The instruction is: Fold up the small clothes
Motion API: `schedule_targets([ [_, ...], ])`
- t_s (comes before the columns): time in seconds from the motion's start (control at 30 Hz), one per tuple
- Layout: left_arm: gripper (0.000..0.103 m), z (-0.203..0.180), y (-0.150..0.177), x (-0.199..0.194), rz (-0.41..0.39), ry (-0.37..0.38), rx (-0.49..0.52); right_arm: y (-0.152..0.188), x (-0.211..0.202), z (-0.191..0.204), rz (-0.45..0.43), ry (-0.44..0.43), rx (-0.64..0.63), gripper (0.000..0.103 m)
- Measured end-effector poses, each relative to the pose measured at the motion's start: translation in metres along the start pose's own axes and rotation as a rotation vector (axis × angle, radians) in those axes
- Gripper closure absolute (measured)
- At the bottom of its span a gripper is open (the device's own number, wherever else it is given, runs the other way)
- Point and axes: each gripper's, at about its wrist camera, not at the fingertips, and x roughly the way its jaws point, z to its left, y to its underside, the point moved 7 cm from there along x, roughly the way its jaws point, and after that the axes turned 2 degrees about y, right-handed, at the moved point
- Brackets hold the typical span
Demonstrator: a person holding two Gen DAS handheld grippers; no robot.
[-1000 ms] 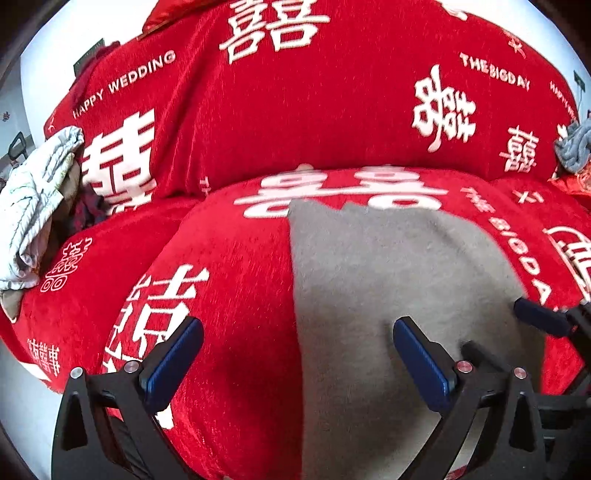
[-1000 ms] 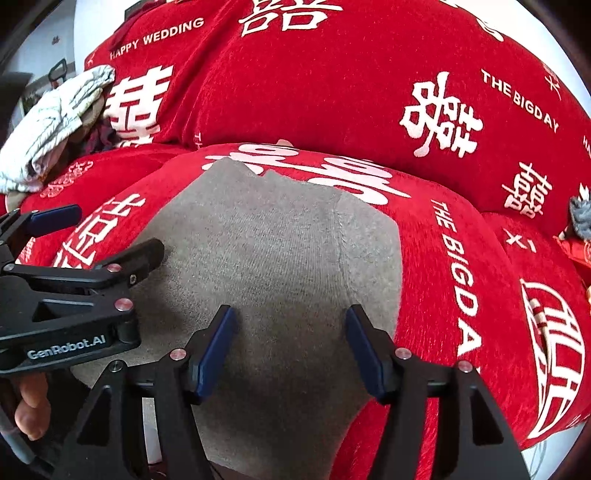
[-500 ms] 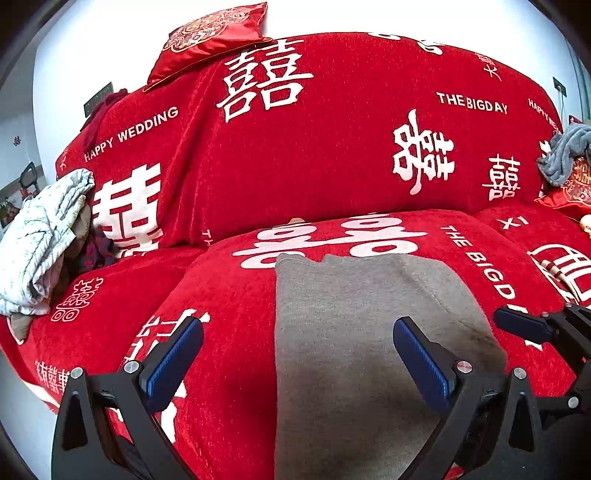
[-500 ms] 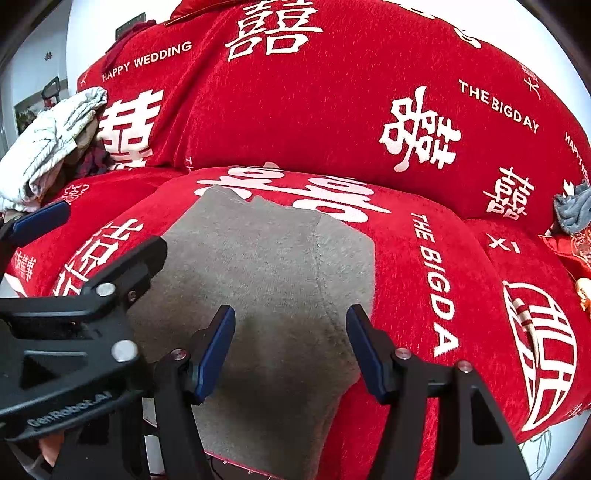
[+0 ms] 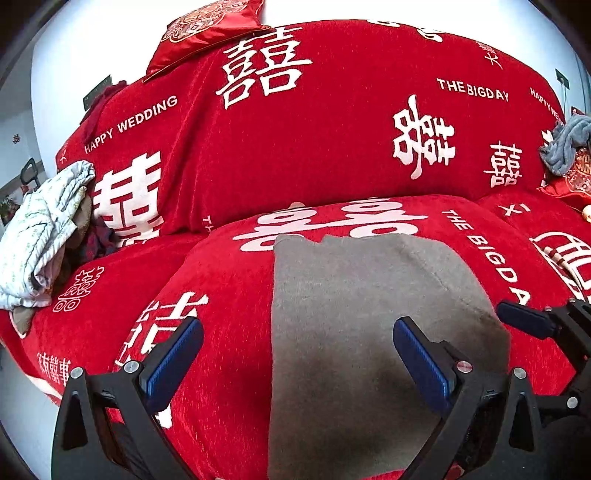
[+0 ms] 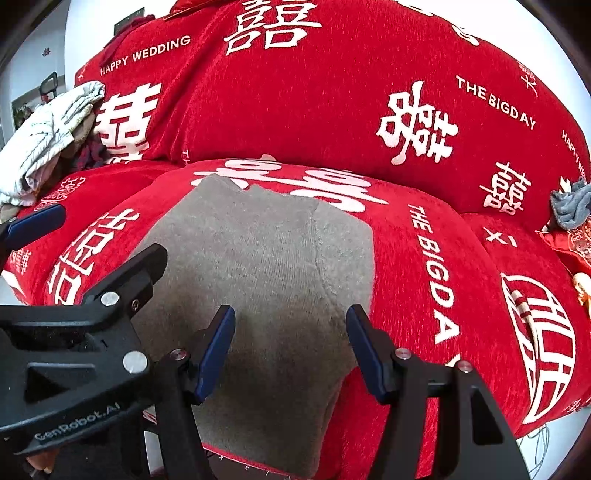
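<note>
A folded grey knit garment (image 5: 354,317) lies flat on the middle seat cushion of a sofa draped in a red wedding cover (image 5: 295,140) printed with white double-happiness characters and the words "HAPPY WEDDING" and "THE BIGDAY". The garment's far edge sits just short of the seam where seat meets backrest, and its near end runs to the front lip of the cushion; a vertical seam line shows along its right side in the right wrist view. The left gripper (image 5: 295,354) hangs above the near part of the cushion with its blue-padded jaws spread wide, one finger over bare red cover and the other over the grey knit, nothing between them. The right gripper (image 6: 291,347) hovers just beside it, over the near half of the garment, its jaws also apart and empty, neither pad pressing the cloth. Each tool appears at the edge of the other's camera. On the sofa's left end a crumpled pale printed cloth (image 5: 40,236) is heaped over darker clothes against the backrest. A red embroidered cushion (image 5: 207,29) rests on top of the backrest, and at the far right a blue-grey cloth (image 5: 565,147) lies on another red embroidered cushion (image 5: 572,181). Fingertips (image 6: 38,467) of the person show at the lower left corner of the right wrist view.
</note>
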Motion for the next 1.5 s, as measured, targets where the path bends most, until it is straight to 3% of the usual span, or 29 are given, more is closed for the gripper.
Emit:
schedule_targets([
  [0.77,0.000,0.013,0.011,0.003,0.061,0.007,-0.058,0.004,-0.005,0.008,0.003,0.009,-0.024,0.037],
  [1.5,0.000,0.017,0.010,0.000,0.056,0.032,-0.059,0.001,-0.012,0.019,-0.005,0.017,-0.060,0.037],
])
